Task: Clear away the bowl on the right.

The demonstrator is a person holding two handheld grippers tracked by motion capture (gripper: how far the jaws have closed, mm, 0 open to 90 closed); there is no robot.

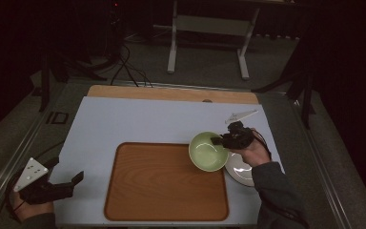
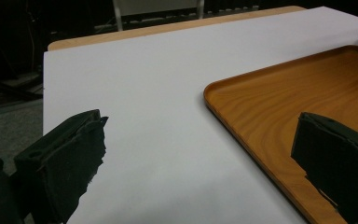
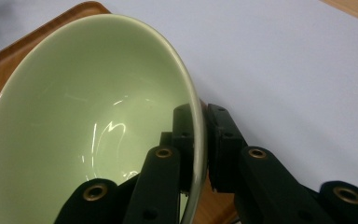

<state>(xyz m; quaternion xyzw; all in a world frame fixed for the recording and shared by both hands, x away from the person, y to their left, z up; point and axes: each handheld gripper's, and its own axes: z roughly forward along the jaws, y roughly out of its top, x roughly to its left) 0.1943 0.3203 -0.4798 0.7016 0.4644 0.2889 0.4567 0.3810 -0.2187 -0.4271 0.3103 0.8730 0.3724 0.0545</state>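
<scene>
Tray (image 1: 167, 183) sits nearest the person: wooden, rounded corners, bare, on the white sheet (image 1: 124, 119) over the table. Left gripper (image 1: 57, 187) hangs at the near-left table edge, well clear of the tray's left rim, jaws wide apart with nothing between them (left gripper view confirms: only white sheet and the tray rim (image 2: 242, 126) past them). Right gripper (image 1: 224, 140) is clamped on the rim of the green bowl (image 1: 208, 151), one jaw inside the wall, one outside, seen clearly in the right gripper view where the bowl's rim (image 3: 196, 121) runs between them. Bowl hangs at the tray's far-right corner, overlapping its edge, tilted so the opening faces up and toward the left. Whether it's touching the tray, cannot tell. Just right of it a white plate (image 1: 242, 168) lies flat on the sheet, off the tray. Key relation: tray interior lies left and near of the bowl, right hand (image 1: 255, 153) is the only one in reach. Bowl looks glazed, pale green, empty, glossy highlights inside. Further back: bare wooden table edge (image 1: 171, 93), then a metal stand (image 1: 209, 28) on the floor.
</scene>
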